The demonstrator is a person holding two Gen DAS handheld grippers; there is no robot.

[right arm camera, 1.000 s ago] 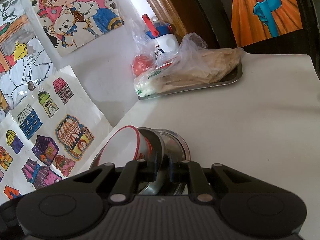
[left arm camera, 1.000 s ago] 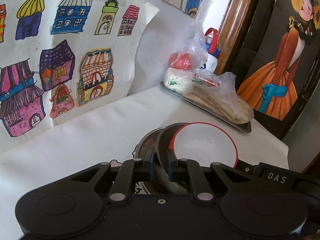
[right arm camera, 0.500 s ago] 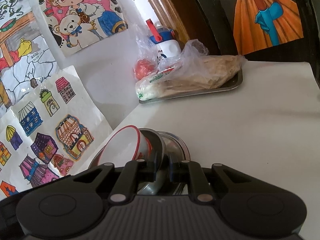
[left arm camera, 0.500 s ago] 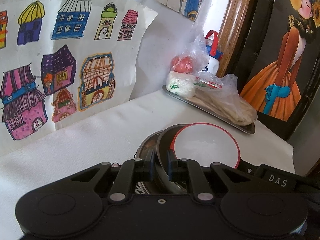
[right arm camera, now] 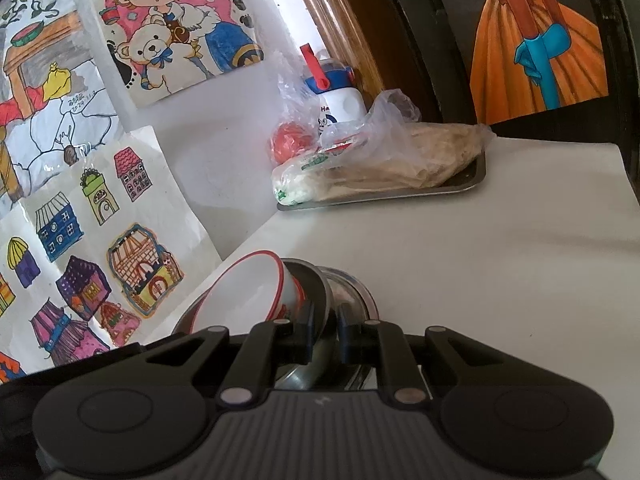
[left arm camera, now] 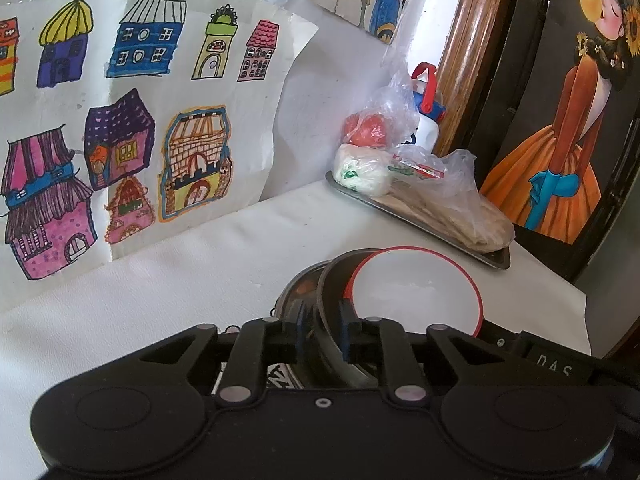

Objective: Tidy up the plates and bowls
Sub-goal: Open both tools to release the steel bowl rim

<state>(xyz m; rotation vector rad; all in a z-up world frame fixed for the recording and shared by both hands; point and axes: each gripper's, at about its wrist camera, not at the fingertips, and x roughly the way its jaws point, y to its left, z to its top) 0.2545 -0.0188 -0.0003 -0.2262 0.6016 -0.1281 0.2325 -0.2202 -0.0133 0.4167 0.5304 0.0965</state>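
Both grippers sit low over the white table (right arm camera: 500, 280), each at one side of a tilted stack of dishes. The left gripper (left arm camera: 322, 338) has just been easing its jaws apart: the rim of the dark bowl (left arm camera: 334, 284) stands in the gap, and its blue-edged fingertips (left arm camera: 347, 340) now stand clear on either side, no longer pressing. The right gripper (right arm camera: 325, 330) is pinching the dark bowl's rim from the opposite side, fingers nearly together on the thin edge.

Nested in that dark bowl is the white bowl with a red rim (left arm camera: 416, 292), tipped up on edge so its mouth faces the left camera. Behind the dark one, a shiny steel bowl (right arm camera: 352, 292) leans against it. The whole stack sits near the middle of the table, close to the taped-up drawing of coloured houses (left arm camera: 120, 128).

Further back by the wall, a metal tray (right arm camera: 464, 182) carries flatbread in a clear plastic bag (right arm camera: 400, 160). A red round thing in plastic (right arm camera: 290, 142) and a white bottle with a blue and red cap (right arm camera: 338, 98) stand just behind it. A painting of a figure in an orange skirt (left arm camera: 560, 160) leans at the far right
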